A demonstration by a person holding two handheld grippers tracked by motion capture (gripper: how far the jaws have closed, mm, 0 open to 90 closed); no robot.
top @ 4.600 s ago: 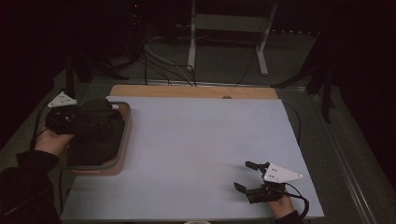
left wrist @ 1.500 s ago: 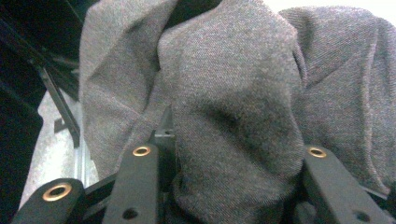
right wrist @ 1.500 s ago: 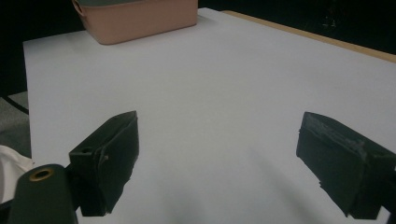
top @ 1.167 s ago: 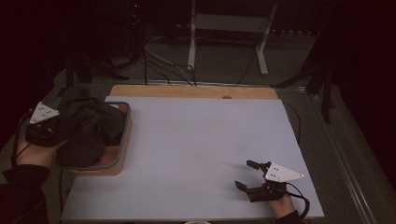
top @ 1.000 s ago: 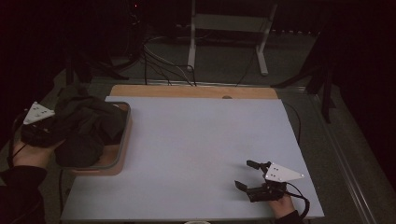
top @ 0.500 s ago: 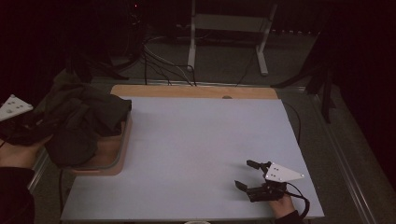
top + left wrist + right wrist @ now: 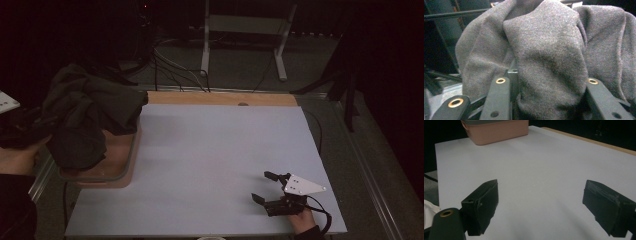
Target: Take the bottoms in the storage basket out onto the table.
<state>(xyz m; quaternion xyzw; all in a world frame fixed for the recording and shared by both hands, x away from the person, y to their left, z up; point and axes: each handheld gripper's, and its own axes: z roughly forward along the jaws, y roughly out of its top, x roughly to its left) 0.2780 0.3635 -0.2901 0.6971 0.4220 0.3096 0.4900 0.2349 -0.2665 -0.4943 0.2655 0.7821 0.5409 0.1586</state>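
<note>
A dark grey cloth [image 7: 90, 117] hangs bunched over the left end of a pink bin [image 7: 117, 167] with a grey rim, partly lifted out of it. My left gripper [image 7: 27, 127] is at the table's far left edge, beside the cloth and shut on it. In the left gripper view a thick fold of the cloth [image 7: 549, 55] is pinched by the left gripper [image 7: 547, 83], filling the space between its two black jaws. My right gripper [image 7: 261, 186] rests on the white tabletop near the front right, open. The right gripper [image 7: 551, 195] has nothing between its jaws.
The white tabletop [image 7: 215, 150] has a wooden strip [image 7: 220, 98] along its far edge. The pink bin [image 7: 496, 130] stands at the far end in the right gripper view. Cables and a white stand [image 7: 245, 30] are on the floor behind the table.
My left gripper has moved left and outward past the bin, dragging the dark cloth up and partly out of it. The right gripper has stayed still and open.
</note>
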